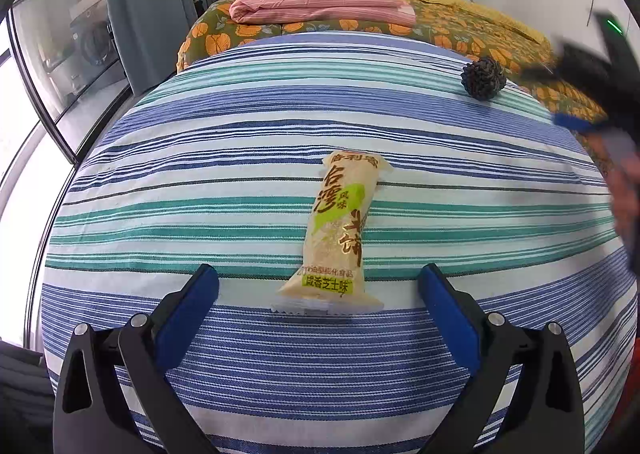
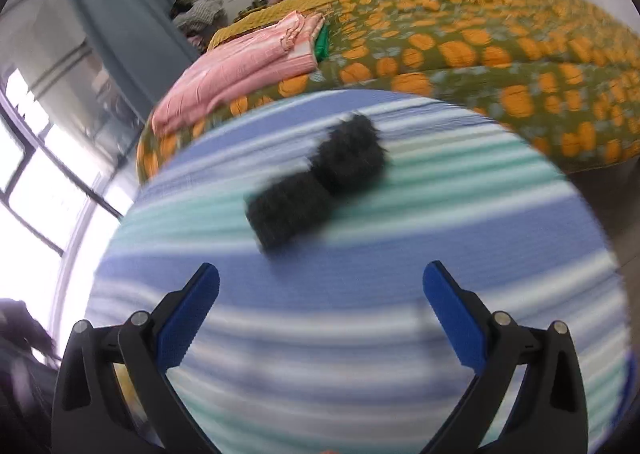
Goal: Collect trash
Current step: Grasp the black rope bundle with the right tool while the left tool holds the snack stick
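A yellow snack wrapper (image 1: 340,230) with green and brown print lies lengthwise on the blue, teal and white striped cloth (image 1: 200,182). My left gripper (image 1: 319,282) is open and empty, its blue pads on either side of the wrapper's near end. A dark spiky pine cone (image 1: 483,77) sits at the far right of the cloth. In the right wrist view it appears as a blurred dark lump (image 2: 316,182). My right gripper (image 2: 321,280) is open and empty, a short way in front of it. The right gripper also shows blurred at the right edge of the left wrist view (image 1: 592,94).
Behind the striped cloth is a bed with an orange-patterned green cover (image 1: 460,34), a folded pink blanket (image 1: 320,6) and a yellow spread. A grey curtain (image 1: 144,6) and glass doors stand at the left. The right wrist view is motion-blurred.
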Action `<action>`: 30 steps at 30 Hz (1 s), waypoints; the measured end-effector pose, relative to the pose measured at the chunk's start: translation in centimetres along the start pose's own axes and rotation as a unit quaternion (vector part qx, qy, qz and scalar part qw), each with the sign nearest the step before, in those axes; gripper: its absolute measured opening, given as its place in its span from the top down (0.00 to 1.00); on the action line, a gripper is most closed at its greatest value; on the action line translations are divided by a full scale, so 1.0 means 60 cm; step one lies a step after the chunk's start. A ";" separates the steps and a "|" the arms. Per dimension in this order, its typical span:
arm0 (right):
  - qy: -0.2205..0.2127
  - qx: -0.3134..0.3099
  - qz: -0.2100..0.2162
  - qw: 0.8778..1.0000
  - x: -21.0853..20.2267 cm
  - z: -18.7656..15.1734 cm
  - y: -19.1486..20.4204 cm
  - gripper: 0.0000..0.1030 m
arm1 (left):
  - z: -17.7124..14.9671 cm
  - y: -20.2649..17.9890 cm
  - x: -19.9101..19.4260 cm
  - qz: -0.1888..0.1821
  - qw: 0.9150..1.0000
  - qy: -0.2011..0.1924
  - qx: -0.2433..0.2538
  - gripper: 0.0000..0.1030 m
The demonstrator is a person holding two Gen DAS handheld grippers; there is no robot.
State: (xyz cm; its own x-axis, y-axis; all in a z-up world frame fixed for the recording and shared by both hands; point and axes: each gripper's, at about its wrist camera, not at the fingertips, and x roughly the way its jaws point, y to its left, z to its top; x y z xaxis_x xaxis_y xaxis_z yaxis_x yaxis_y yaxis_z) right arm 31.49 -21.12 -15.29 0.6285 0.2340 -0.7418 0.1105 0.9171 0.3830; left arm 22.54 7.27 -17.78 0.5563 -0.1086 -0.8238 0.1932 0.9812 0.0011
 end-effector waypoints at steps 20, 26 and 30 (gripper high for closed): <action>0.084 -0.203 0.051 0.974 -0.040 -0.036 0.063 0.57 | 0.002 0.000 0.001 -0.001 1.000 0.000 -0.003 0.04; 0.161 -0.310 0.059 0.935 -0.119 -0.161 0.067 0.56 | 0.002 0.001 0.001 -0.001 1.000 0.000 -0.003 0.04; 0.140 -0.311 0.021 0.940 -0.116 -0.228 0.040 0.42 | 0.002 0.000 0.001 -0.001 1.000 0.000 -0.003 0.04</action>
State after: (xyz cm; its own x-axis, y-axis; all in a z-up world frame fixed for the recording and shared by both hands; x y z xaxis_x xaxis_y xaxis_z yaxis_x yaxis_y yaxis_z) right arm 16.84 -16.15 -16.72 0.3850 0.2701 -0.8825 -0.4366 0.8957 0.0837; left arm 22.68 7.27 -17.76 0.5554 -0.1107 -0.8242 0.1900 0.9818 -0.0038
